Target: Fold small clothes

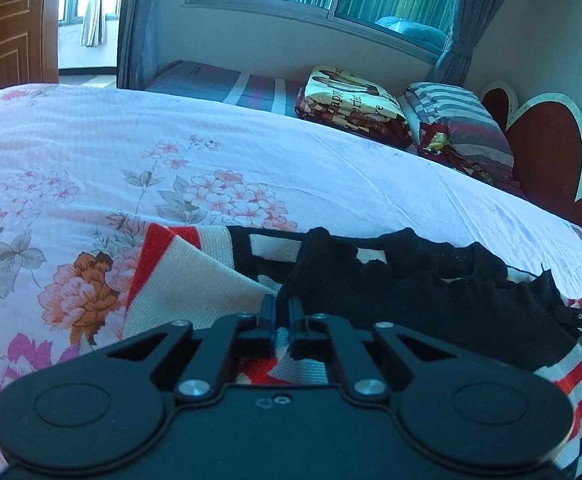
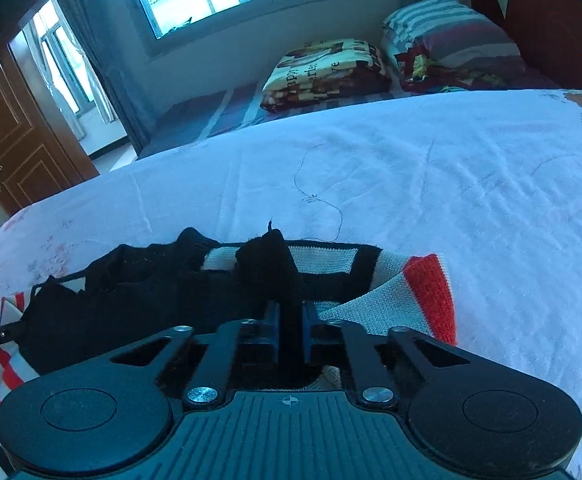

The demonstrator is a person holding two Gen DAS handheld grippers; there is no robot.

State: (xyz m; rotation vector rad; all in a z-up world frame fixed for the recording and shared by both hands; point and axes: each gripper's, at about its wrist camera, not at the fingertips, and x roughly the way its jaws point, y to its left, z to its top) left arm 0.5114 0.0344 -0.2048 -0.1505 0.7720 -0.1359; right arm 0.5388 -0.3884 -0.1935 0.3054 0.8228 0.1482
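- Left wrist view: my left gripper (image 1: pixel 282 306) is clamped on the near edge of the knit garment (image 1: pixel 431 300), where black meets cream.
- Right wrist view: my right gripper (image 2: pixel 289 312) pinches the black knit likewise.
- Garment lies rumpled on the floral bedspread (image 1: pixel 211 152); judged soft, light, stretchy. Best hold: hems, corners.
- Beyond: folded blanket (image 1: pixel 351 104), striped pillow (image 1: pixel 459 116).
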